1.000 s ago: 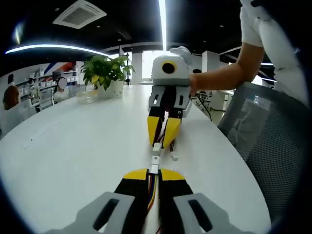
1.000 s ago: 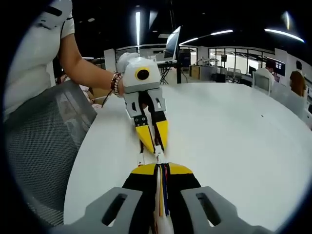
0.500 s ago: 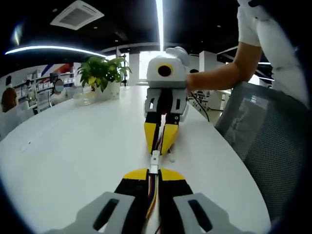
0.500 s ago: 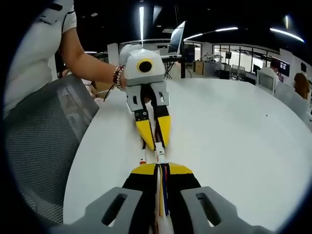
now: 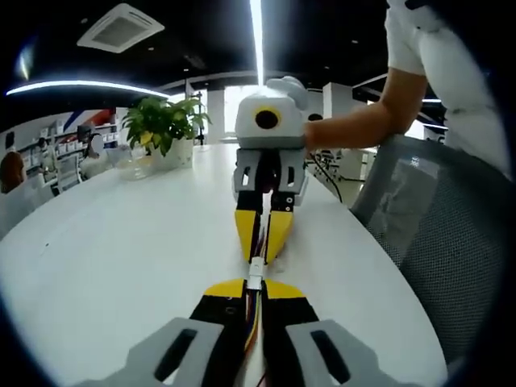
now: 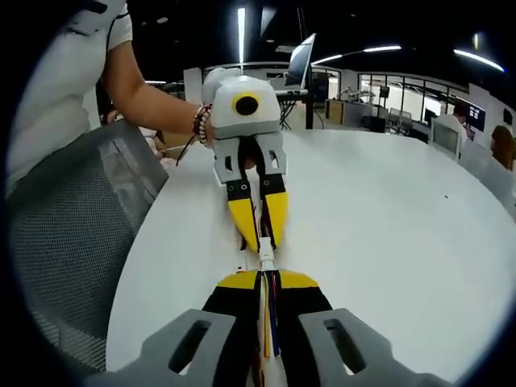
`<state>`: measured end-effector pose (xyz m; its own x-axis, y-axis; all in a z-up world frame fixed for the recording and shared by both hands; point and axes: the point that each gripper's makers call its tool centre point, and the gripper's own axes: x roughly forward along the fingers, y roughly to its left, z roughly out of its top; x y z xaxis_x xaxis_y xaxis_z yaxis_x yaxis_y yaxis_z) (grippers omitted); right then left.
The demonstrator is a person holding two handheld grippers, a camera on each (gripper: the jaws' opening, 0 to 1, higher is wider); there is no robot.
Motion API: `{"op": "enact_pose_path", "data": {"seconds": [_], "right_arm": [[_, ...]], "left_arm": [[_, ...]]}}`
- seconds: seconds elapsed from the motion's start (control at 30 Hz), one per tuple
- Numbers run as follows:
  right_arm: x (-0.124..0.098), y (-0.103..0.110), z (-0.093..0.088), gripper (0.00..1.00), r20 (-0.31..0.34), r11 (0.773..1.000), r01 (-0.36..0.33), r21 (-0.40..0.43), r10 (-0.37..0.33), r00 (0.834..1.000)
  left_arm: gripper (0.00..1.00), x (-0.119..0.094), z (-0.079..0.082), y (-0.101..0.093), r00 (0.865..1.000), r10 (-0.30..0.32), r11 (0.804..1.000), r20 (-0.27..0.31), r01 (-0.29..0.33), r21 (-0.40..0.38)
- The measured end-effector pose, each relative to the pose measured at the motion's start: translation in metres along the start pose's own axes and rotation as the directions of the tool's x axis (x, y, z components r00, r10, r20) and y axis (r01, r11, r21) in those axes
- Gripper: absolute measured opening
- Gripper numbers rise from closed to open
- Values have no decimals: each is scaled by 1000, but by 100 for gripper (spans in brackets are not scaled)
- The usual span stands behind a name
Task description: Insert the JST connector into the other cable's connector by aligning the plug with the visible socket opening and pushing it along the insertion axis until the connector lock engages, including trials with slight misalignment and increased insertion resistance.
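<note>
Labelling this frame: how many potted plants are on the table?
1. The potted plant stands on the far left part of the white table in the left gripper view; others may be out of frame.

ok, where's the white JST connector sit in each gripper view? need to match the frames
Left gripper view: white JST connector at lower centre, bridging the left gripper tips and the right gripper's yellow tips.
Right gripper view: connector at lower centre, just above the right gripper tips, under the left gripper's yellow tips.
Shared landmark: grey mesh chair by the white table.
</note>
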<state>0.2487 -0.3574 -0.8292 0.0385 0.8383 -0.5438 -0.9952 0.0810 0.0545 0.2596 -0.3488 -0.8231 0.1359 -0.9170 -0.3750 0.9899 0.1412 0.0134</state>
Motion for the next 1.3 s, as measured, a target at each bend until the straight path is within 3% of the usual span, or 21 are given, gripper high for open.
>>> {"op": "enact_pose_path", "data": {"seconds": [0.57, 0.83, 1.1, 1.3], "right_arm": [[-1, -2, 6, 3, 47, 999, -2, 44, 0, 999], [5, -3, 0, 4, 26, 1000, 9, 24, -9, 1000], [-2, -24, 10, 4, 50, 999, 52, 5, -53, 997], [-2, -48, 11, 4, 49, 997, 80, 4, -80, 996]], "left_arm": [[0, -2, 5, 2, 1000, 1, 1000, 25, -1, -19], [0, 1, -2, 2, 1000, 4, 1000, -12, -4, -19], [0, 1, 9, 23, 999, 38, 999, 0, -38, -5], [0, 6, 12, 45, 998, 58, 998, -23, -57, 17]]}}
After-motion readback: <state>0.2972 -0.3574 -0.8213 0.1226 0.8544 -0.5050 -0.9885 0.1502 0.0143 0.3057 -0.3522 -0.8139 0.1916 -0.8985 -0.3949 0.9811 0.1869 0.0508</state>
